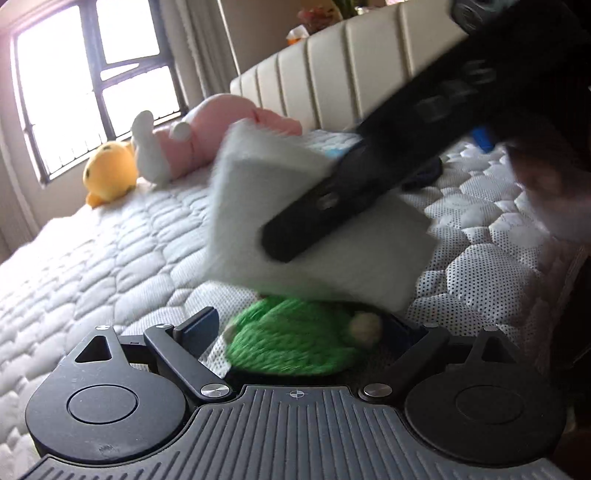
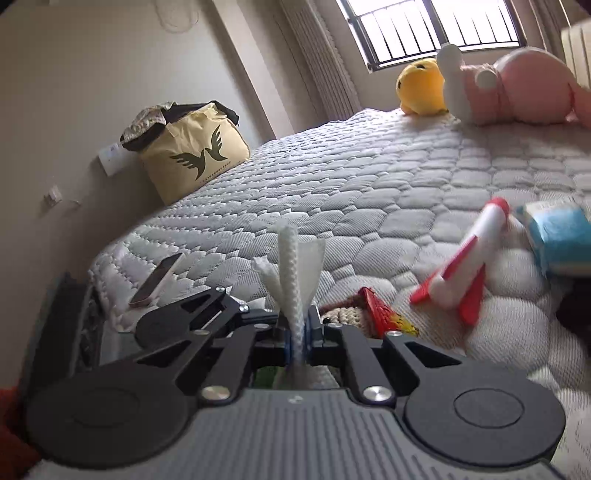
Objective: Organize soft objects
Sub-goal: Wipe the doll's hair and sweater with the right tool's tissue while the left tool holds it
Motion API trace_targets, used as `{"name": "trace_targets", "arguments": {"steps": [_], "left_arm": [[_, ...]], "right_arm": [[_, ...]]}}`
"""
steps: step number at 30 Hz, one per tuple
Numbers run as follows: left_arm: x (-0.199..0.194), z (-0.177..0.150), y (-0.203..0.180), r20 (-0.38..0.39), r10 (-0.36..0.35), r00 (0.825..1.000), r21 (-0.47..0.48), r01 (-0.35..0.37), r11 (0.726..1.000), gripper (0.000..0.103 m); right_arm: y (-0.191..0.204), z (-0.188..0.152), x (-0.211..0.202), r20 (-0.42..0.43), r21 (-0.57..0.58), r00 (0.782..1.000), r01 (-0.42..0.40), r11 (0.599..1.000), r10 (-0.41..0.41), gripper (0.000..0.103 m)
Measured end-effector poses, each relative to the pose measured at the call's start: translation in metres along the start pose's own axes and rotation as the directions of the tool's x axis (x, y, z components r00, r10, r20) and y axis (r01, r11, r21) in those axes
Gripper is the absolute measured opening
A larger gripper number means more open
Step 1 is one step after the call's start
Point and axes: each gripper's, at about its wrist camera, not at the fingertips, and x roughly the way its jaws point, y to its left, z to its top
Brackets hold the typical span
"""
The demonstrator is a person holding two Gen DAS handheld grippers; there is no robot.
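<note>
With the right claw [image 2: 295,343] clamped on the white cloth [image 2: 291,266], we keep the wide-open, empty left claw [image 1: 299,332] centred over the green toy [image 1: 295,343].

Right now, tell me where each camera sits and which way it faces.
Left wrist: on the left claw, open over a green knitted toy, facing the headboard; the right claw crosses, holding a white cloth.
Right wrist: on the right claw, shut on that cloth, facing across the mattress toward the window.
Shared: yellow plush, pink plush.
</note>
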Motion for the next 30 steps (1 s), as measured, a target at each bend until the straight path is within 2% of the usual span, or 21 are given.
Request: {"name": "trace_targets", "arguments": {"steps": [2,5,10,13,16,19,20,23,27,30], "left_arm": [[0.001,-0.002,0.005,-0.008,-0.013,1.0,-0.022,0.013,1.0,0.097],[0.004,-0.003,0.008,-0.017,-0.027,0.999,-0.05,0.026,0.998,0.098],[0.001,-0.004,0.01,-0.009,-0.061,0.998,-0.054,0.061,0.997,0.098],[-0.005,-0.006,0.006,0.0,-0.091,0.996,-0.025,0.091,0.996,0.099],[-0.003,-0.009,0.002,-0.003,-0.094,0.996,-0.002,0.094,0.996,0.1],[-0.003,-0.01,0.0,-0.005,-0.095,0.995,-0.012,0.095,0.995,0.1],[-0.003,-0.011,0.001,-0.006,-0.095,0.995,-0.015,0.095,0.995,0.101],[-0.001,-0.01,0.002,-0.02,-0.093,0.995,-0.027,0.093,0.995,0.101],[0.003,-0.008,0.003,-0.03,-0.092,0.995,-0.036,0.091,0.995,0.102],[0.007,-0.006,0.003,-0.036,-0.098,0.995,-0.052,0.096,0.994,0.102]], "right_arm": [[-0.006,-0.003,-0.014,0.013,0.023,1.0,0.02,1.0,-0.02,0.008],[-0.015,-0.002,-0.033,0.049,0.036,0.994,0.099,0.994,-0.1,0.011],[-0.021,0.002,-0.041,0.071,0.057,0.979,0.187,0.981,-0.191,0.011],[-0.01,0.006,-0.04,0.082,0.043,0.99,0.115,0.993,-0.118,0.011],[0.011,0.011,-0.027,0.071,0.021,0.997,-0.018,1.0,0.016,0.011],[0.025,0.009,-0.004,0.007,0.045,0.988,-0.157,0.986,0.157,0.011],[0.03,0.004,0.005,-0.023,0.035,0.987,-0.157,0.987,0.157,0.011],[0.035,-0.01,0.019,-0.071,-0.039,0.997,-0.044,0.998,0.041,0.011],[0.015,-0.019,0.005,-0.074,0.018,0.997,-0.02,1.0,0.022,0.011],[0.001,-0.02,-0.015,-0.055,0.03,0.998,0.029,0.999,-0.027,0.011]]}}
